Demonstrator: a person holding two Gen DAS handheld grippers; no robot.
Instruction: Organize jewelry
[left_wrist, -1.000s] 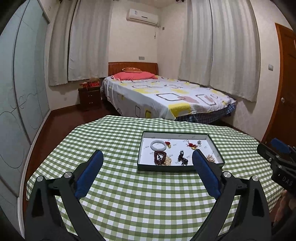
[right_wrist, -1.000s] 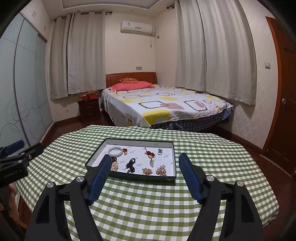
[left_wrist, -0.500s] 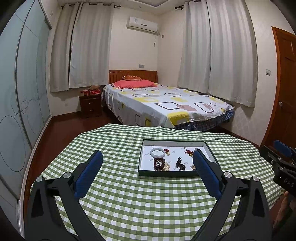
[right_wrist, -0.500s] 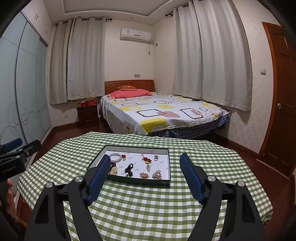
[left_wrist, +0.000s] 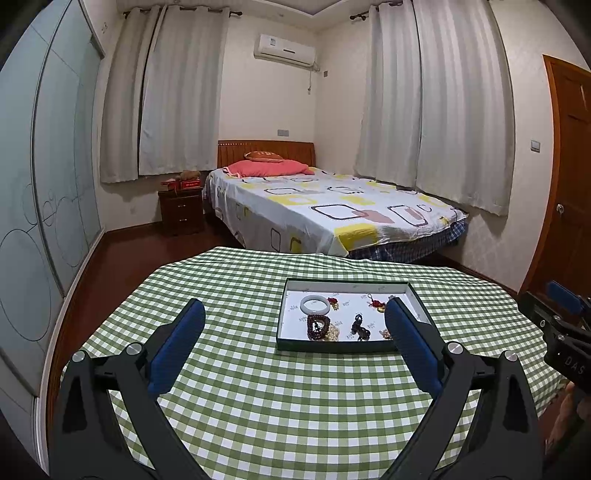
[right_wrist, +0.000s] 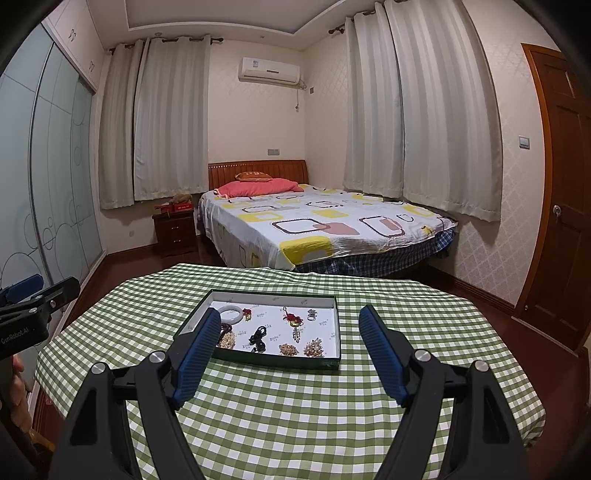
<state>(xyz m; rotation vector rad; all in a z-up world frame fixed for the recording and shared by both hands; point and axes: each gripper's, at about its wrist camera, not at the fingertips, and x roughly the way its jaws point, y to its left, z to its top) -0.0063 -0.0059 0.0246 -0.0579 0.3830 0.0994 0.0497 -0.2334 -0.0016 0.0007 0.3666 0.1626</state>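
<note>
Dark-rimmed tray — white bangle, beads, charms; each hand-held gripper wide open, empty.

A woven-looking green-checked tablecloth covers the table, slightly wrinkled at its far edge. The tray looks like matt dark card with a white paper lining, and the bangle in it is smooth, glossy and pale. The fingers' blue pads are ribbed and matt.

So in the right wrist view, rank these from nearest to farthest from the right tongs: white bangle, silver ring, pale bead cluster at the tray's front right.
1. Pale bead cluster, front right, nearest the right tongs.
2. Silver ring, back right.
3. White bangle, back left.
</note>
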